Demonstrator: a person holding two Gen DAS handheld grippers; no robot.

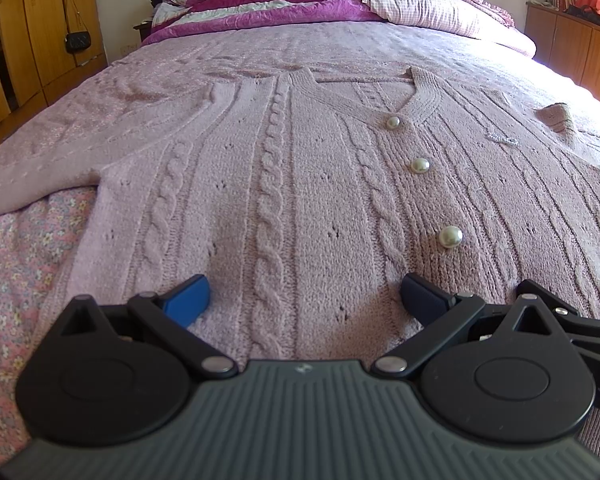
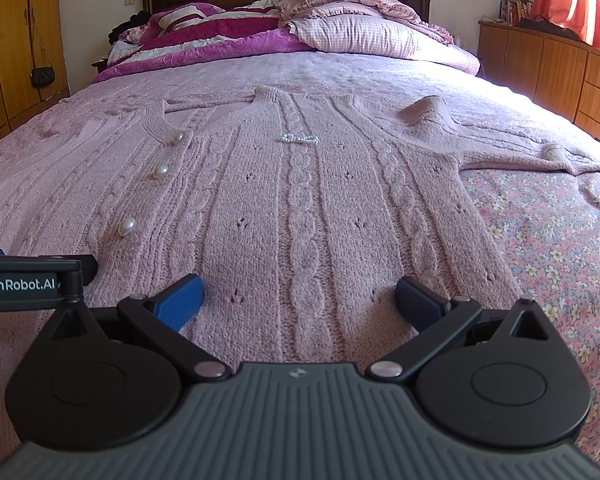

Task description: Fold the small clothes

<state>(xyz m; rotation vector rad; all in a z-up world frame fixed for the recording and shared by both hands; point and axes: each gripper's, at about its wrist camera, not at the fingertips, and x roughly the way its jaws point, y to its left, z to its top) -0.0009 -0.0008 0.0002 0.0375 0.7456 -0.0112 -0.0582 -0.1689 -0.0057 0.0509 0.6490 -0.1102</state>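
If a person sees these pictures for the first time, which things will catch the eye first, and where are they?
First comes the pink cable-knit cardigan, spread flat on the bed with its hem nearest the cameras. Next, the pearl buttons running down its front, and a small sparkly bow on the chest. At the bottom of each view, the left tongs and right tongs stand open above the hem, holding nothing.

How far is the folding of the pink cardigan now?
Done: the cardigan lies flat on the bed, buttoned at its pearl buttons. In hand: nothing; the left gripper and right gripper hover open at the hem. Left: every fold, sleeves included.
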